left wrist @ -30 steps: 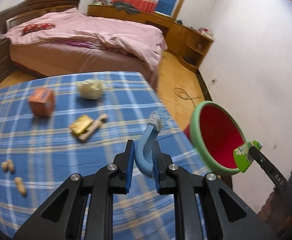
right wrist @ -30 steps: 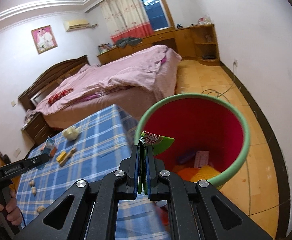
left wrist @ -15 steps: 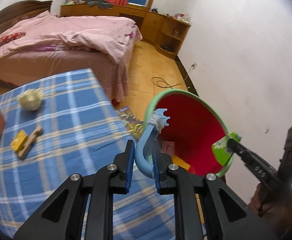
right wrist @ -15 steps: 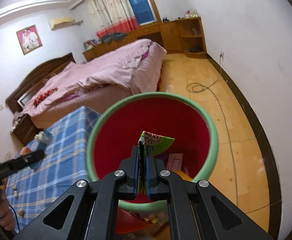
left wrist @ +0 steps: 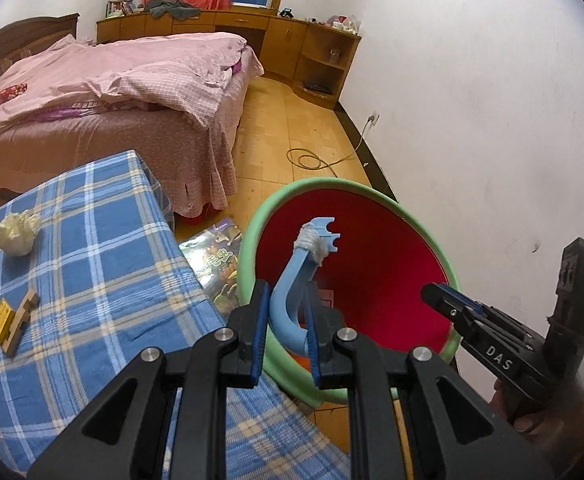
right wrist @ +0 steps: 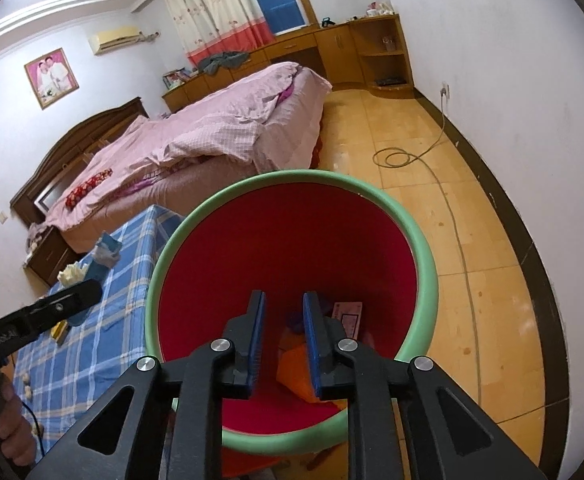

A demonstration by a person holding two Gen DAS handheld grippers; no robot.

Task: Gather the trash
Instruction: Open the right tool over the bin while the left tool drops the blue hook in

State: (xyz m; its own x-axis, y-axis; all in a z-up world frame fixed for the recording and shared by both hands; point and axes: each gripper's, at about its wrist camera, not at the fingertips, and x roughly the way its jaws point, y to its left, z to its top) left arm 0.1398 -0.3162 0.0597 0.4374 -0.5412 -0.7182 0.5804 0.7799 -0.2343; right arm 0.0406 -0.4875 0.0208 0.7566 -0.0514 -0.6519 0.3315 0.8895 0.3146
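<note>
The left gripper [left wrist: 286,336] clamps a curved light-blue plastic strip with a notched, tape-wrapped end [left wrist: 292,300], holding it over the round red bin with a green rim [left wrist: 252,236] beside the blue-checked table [left wrist: 92,264]. The right gripper [right wrist: 280,340] hangs above the bin's mouth, jaws parting, nothing between them.

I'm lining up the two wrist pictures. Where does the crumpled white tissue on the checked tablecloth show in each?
Left wrist view: the tissue lies at the far left, on the tablecloth near its far edge.
Right wrist view: the tissue sits left of centre, just above the left gripper.
Shared landmark: the red bin with the green rim.
</note>
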